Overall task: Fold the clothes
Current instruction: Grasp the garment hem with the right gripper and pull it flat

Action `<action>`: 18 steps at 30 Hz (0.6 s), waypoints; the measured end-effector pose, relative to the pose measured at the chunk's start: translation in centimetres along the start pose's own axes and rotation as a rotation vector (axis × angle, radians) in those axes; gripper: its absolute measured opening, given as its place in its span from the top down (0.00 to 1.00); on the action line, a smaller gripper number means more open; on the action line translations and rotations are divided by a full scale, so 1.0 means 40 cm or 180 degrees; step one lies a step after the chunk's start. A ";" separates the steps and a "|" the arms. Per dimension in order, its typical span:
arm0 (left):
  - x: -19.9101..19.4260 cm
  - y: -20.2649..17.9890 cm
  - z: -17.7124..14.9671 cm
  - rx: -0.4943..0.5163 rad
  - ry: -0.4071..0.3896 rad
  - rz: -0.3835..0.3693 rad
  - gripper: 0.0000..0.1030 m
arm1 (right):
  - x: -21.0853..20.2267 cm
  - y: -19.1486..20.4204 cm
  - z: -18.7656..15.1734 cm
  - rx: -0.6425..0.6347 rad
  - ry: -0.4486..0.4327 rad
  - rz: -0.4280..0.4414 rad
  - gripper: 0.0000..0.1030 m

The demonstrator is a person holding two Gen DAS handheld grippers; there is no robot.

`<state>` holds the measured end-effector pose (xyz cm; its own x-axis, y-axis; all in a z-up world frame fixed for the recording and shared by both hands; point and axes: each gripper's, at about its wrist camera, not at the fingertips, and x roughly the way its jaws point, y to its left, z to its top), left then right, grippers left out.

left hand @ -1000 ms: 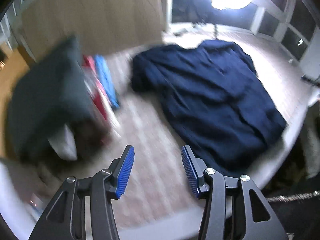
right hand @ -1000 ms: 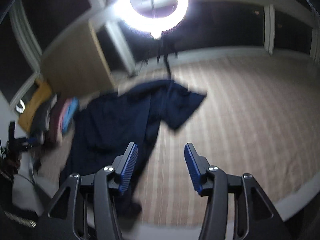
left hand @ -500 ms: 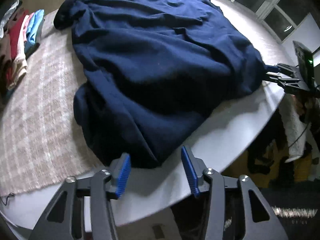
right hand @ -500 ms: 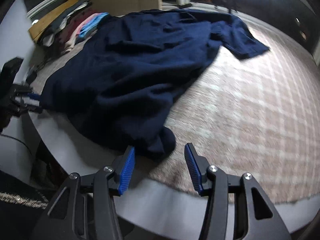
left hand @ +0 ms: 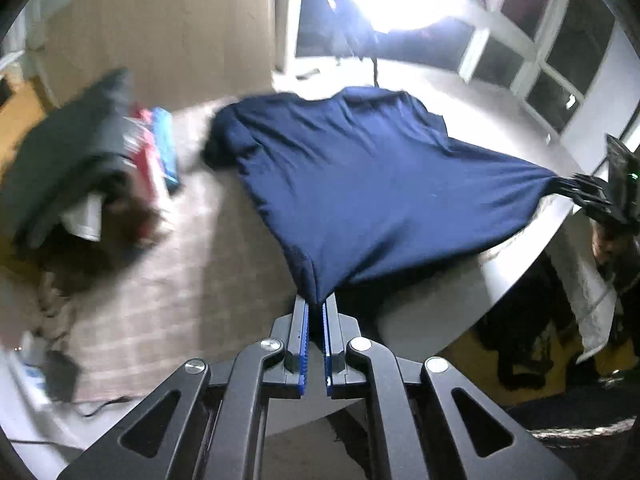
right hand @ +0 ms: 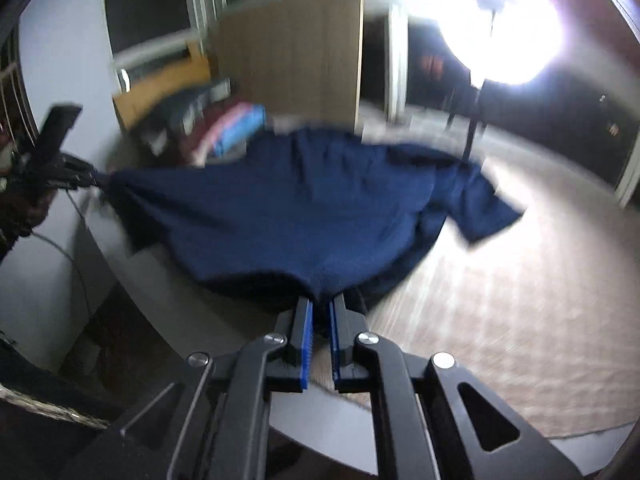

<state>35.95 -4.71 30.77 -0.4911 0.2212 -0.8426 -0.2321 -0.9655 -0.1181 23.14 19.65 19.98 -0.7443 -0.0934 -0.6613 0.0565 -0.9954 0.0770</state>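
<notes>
Soft, light navy T-shirt [left hand: 372, 184] sags between hem corners; left tool [left hand: 315, 312] and right tool [right hand: 320, 314] each pinch one.

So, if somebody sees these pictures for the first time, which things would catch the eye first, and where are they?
First is the navy blue T-shirt, pulled taut across the middle of the round table, with the left gripper and the right gripper each shut on a hem corner at the near edge. Next is the glaring ring light on its stand behind the table. At the table's far left lies a pile of folded clothes.
</notes>
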 end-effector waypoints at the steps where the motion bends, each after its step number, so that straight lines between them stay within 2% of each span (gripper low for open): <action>1: -0.036 0.015 0.006 -0.0005 -0.0060 0.0030 0.94 | -0.025 0.003 0.027 0.0036 -0.0094 0.0025 0.93; 3: -0.067 0.046 0.026 0.0032 -0.0195 0.0215 0.90 | -0.066 0.007 0.077 0.0123 -0.0268 0.0048 0.93; 4: -0.047 0.067 0.039 0.0048 -0.0161 0.0305 0.86 | -0.054 -0.002 0.096 0.0212 -0.0287 -0.0031 0.93; 6: 0.009 0.117 0.046 0.0068 0.0002 0.0539 0.76 | 0.033 -0.022 0.116 0.0369 0.0009 -0.0253 0.82; 7: 0.046 0.145 0.040 0.0073 0.0132 0.0684 0.75 | 0.086 -0.033 0.117 0.0438 0.0217 -0.0337 0.67; 8: 0.087 0.178 0.024 0.0034 0.0287 0.0780 0.75 | 0.134 -0.046 0.100 0.0511 0.0415 -0.0360 0.63; 9: 0.111 0.199 0.003 -0.0032 0.0388 0.0839 0.75 | 0.169 -0.056 0.075 0.0581 0.0555 -0.0367 0.63; 10: 0.129 0.217 -0.021 -0.0129 0.0468 0.0801 0.75 | 0.196 -0.066 0.049 0.0641 0.0665 -0.0383 0.63; 12: 0.141 0.236 -0.079 -0.0349 0.0470 0.0434 0.71 | 0.204 -0.080 -0.018 0.0751 0.0714 -0.0420 0.63; 16: 0.220 0.149 -0.162 -0.0279 0.0707 0.0027 0.52 | 0.218 -0.097 -0.133 0.0990 0.0875 -0.0336 0.60; 18: 0.260 0.109 -0.189 -0.0261 0.0823 -0.0105 0.52 | 0.234 -0.089 -0.174 0.1008 0.0960 -0.0353 0.59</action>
<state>36.19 -7.67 17.50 -0.2511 0.2204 -0.9425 -0.1704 -0.9686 -0.1811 20.61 22.20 8.31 -0.5044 -0.0349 -0.8627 -0.2539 -0.9490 0.1869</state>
